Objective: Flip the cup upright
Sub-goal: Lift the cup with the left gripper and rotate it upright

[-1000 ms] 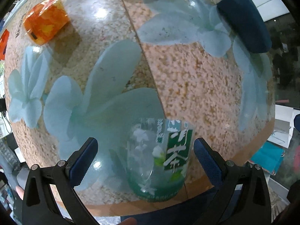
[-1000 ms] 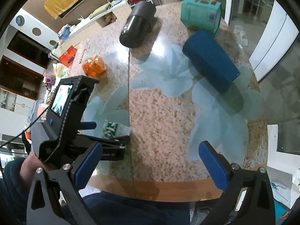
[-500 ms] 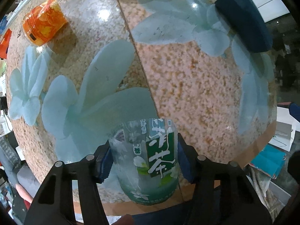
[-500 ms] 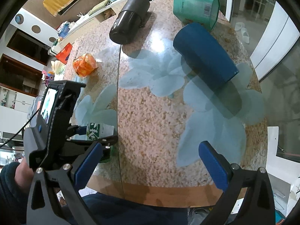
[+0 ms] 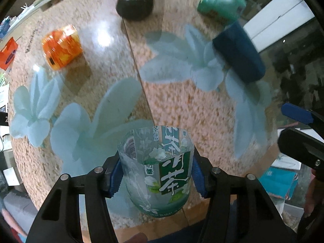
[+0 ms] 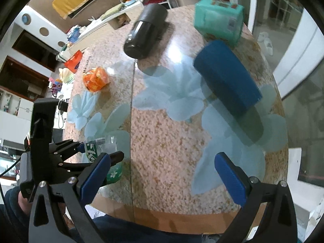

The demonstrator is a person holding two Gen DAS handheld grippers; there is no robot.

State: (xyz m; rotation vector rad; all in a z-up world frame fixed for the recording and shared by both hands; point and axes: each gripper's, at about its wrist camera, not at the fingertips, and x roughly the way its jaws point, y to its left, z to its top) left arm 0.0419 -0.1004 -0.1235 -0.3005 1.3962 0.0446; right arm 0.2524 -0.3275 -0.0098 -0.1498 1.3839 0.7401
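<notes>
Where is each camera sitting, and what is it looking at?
Left wrist: sits on the left gripper, looking across the table; its jaws squeeze the clear tea cup, and the right gripper's blue pad shows at the right edge.
Right wrist: sits on the right gripper, jaws wide open, looking over the table; the left gripper and the person's hand show at left.
Both share: tea cup, orange cup, blue cup, black cup.

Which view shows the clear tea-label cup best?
The left wrist view: the clear cup fills the near centre, gripped by the left gripper, open mouth and label visible. The right wrist view shows only a small part of it, behind gripper fingers.
</notes>
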